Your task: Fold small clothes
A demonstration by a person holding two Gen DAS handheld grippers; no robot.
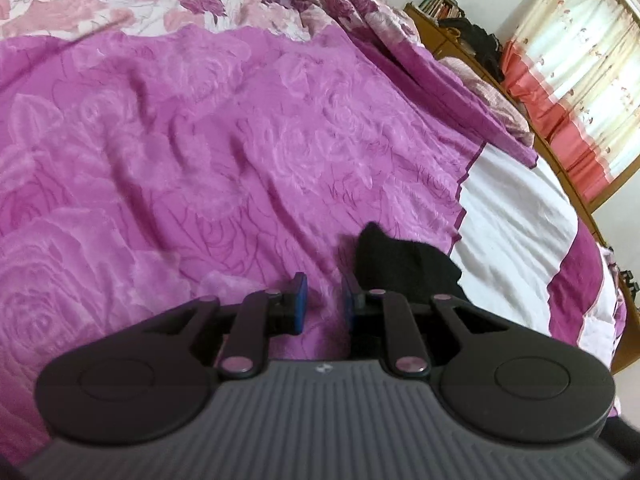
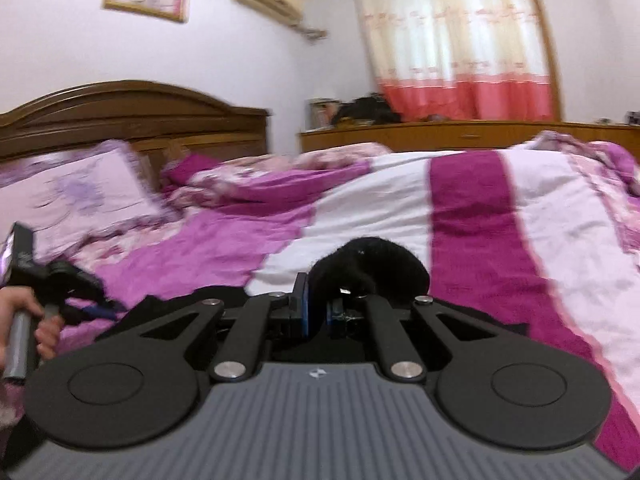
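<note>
- Folding is looking barely begun; black garment (image 2: 384,264) is bunching in a lump at the right gripper (image 2: 316,312), not lying flat, no neat fold showing; which kind of small clothing it is, cannot tell
- Right fingers are sitting nearly together and pinching an edge of the black garment; the rest is humping up just beyond and to the right of the fingertips, above the white and magenta striped quilt (image 2: 480,208); more black cloth is trailing under the gripper body
- Left gripper (image 1: 324,300) is showing a narrow gap with nothing between the blue pads (image 1: 301,298); purple bedspread (image 1: 200,140) is showing through the gap
- In the left wrist view the black garment (image 1: 400,264) is lying on the bed touching or just beside the right-hand finger, outside the gap, reaching ahead and to the right toward the white panel
- Person's hand (image 2: 24,320) is gripping the left gripper's handle at the left edge of the right wrist view
- Left to do, as a judgement: spreading the piece flat, folding it over, setting it down tidy
</note>
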